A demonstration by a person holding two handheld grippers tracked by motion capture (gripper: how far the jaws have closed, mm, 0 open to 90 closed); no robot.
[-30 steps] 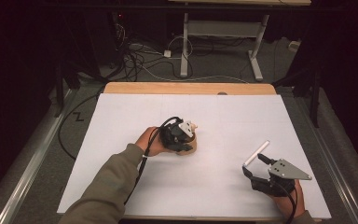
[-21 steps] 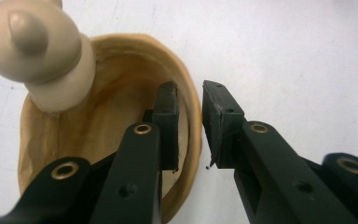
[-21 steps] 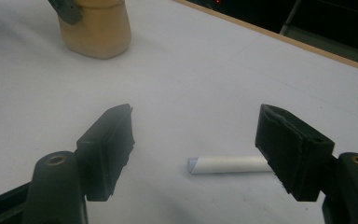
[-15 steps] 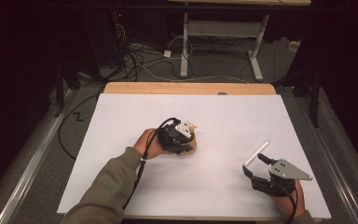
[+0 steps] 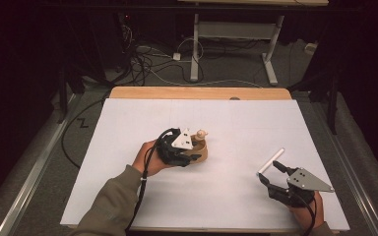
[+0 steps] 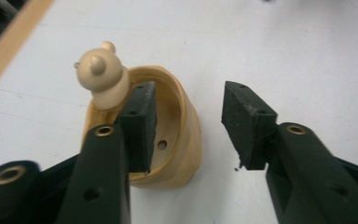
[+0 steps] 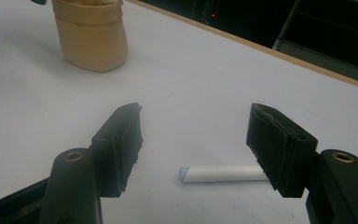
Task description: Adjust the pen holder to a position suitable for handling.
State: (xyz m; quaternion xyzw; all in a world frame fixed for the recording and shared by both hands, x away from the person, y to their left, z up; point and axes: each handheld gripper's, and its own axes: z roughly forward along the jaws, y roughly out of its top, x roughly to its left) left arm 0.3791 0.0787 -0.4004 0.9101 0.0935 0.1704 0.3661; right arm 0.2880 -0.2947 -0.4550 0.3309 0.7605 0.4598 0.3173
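While the left gripper (image 5: 189, 149) hangs over the tan cup (image 5: 200, 151) near the middle of the white table (image 5: 128, 118), its jaws have just been opening. In the left gripper view one pad (image 6: 140, 126) sits inside the rim and the other stands outside, clear of the wall. So the wall is between the jaws, but nothing pinches it. That reads as a release, not a grip. A little round-headed figure (image 6: 101, 77) perches on the cup's far rim, just beyond that inner pad.

Now the other side. Take the cup as the landmark: the white stick (image 5: 271, 161) lies well to the right of it and a touch nearer the person, flat on the table. Its long axis runs diagonally, the far end pointing up and away from the cup. The right gripper (image 5: 269, 172) sits right at the stick's near end, jaws parted and empty; they have just been closing a little with nothing pressed between the pads.

Here is what matters for the next move, as I judge it. In the right gripper view the stick (image 7: 223, 174) lies crosswise between the jaws, one end tucked behind the right-hand pad (image 7: 279, 144). The jaws would close along its length, not across it. The right hand is plainly the nearer one, so a turn of the wrist looks needed before any clean pinch. The left hand is well apart from the stick, still busy at the cup.
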